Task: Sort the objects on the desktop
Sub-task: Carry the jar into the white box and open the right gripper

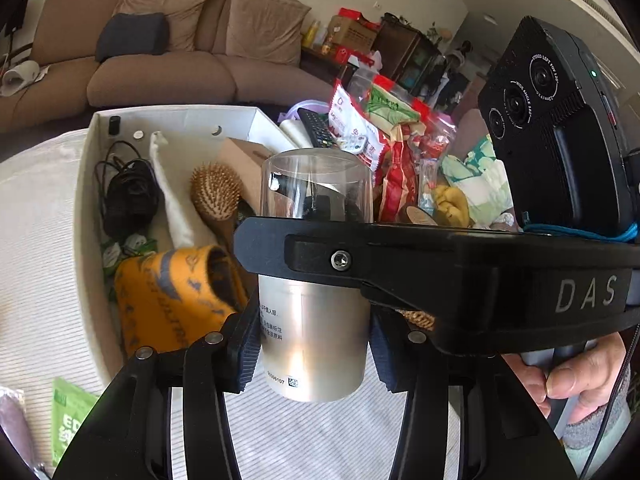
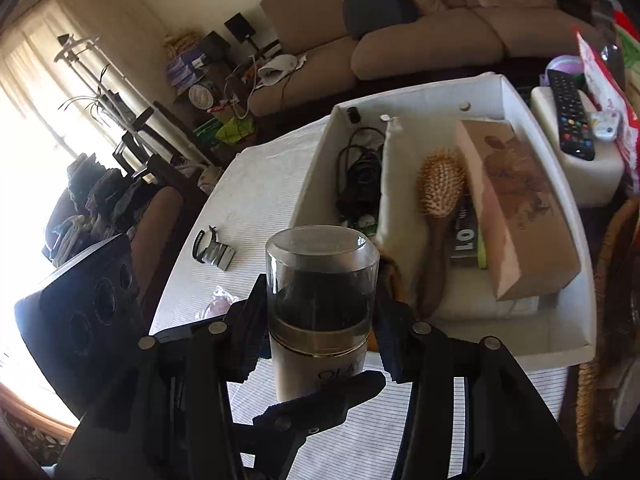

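Observation:
A silver Olay pump bottle with a clear cap (image 1: 314, 320) stands upright between both grippers, above the striped tablecloth. My left gripper (image 1: 314, 344) pinches the bottle's lower body with both pads. My right gripper (image 2: 318, 340) crosses in front of the left view as a black bar and closes on the same bottle (image 2: 320, 312) near the cap's base. Behind it the white storage box (image 2: 560, 344) holds a wooden hairbrush (image 2: 438, 200), a black cable (image 2: 356, 176), a cardboard box (image 2: 520, 208), white cloth and an orange pouch (image 1: 176, 300).
A watch (image 2: 212, 250) and a plastic wrapper (image 2: 218, 300) lie on the cloth left of the box. A green packet (image 1: 70, 412) lies at the near left. A remote control (image 2: 570, 114), snack bags (image 1: 384, 136) and clutter crowd the right. A sofa stands behind.

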`<state>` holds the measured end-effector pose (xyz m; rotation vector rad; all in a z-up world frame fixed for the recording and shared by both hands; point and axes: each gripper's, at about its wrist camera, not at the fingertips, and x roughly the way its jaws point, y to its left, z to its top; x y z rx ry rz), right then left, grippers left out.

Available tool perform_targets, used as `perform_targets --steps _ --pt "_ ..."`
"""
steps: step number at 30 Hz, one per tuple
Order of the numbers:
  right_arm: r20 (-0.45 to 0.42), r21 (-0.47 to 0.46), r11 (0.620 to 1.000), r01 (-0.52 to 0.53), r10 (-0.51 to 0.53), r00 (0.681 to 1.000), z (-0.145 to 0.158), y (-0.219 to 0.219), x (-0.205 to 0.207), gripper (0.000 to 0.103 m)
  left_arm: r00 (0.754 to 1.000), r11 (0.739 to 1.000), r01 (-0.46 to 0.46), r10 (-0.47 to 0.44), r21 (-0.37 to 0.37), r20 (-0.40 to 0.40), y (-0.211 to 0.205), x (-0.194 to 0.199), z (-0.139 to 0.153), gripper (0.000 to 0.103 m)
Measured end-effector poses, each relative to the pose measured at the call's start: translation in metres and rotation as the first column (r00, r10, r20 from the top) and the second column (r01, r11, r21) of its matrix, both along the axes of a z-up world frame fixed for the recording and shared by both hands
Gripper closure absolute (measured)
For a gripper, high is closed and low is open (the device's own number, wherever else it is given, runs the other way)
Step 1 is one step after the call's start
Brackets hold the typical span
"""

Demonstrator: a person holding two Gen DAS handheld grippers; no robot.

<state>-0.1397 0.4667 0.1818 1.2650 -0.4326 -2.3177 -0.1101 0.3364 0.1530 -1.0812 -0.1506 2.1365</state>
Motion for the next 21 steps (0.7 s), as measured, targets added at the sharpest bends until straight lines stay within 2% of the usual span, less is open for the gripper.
perform_targets --steps 6,9,14,17,21 --pt "0.061 0.016 1.0 0.019 -0.02 0.998 -0.018 0.038 -0.037 0.058 0.996 0.999 -0.045 0.046 -0.019 0.081 0.042 -0.033 -0.016 0.055" --pt "0.086 0.078 0.997 0.005 -0.012 0.996 -0.029 0.039 -0.055 0.058 0.987 0.997 -0.077 0.078 -0.012 0.142 0.051 -0.046 -0.029 0.055" --pt "0.178 0.131 0.99 -0.059 0.035 0.983 -0.057 0.028 -0.079 0.058 0.972 0.991 -0.115 0.125 -0.061 0.197 0.053 -0.056 -0.056 0.055" --pt "0.213 0.175 0.98 -0.092 0.053 0.976 -0.074 0.017 -0.086 0.058 0.973 0.986 -0.122 0.142 -0.117 0.182 0.052 -0.05 -0.065 0.055" --pt "0.207 0.251 0.962 -0.107 0.054 0.977 -0.085 0.008 -0.087 0.058 0.988 0.98 -0.099 0.118 -0.173 0.102 0.052 -0.034 -0.064 0.053"
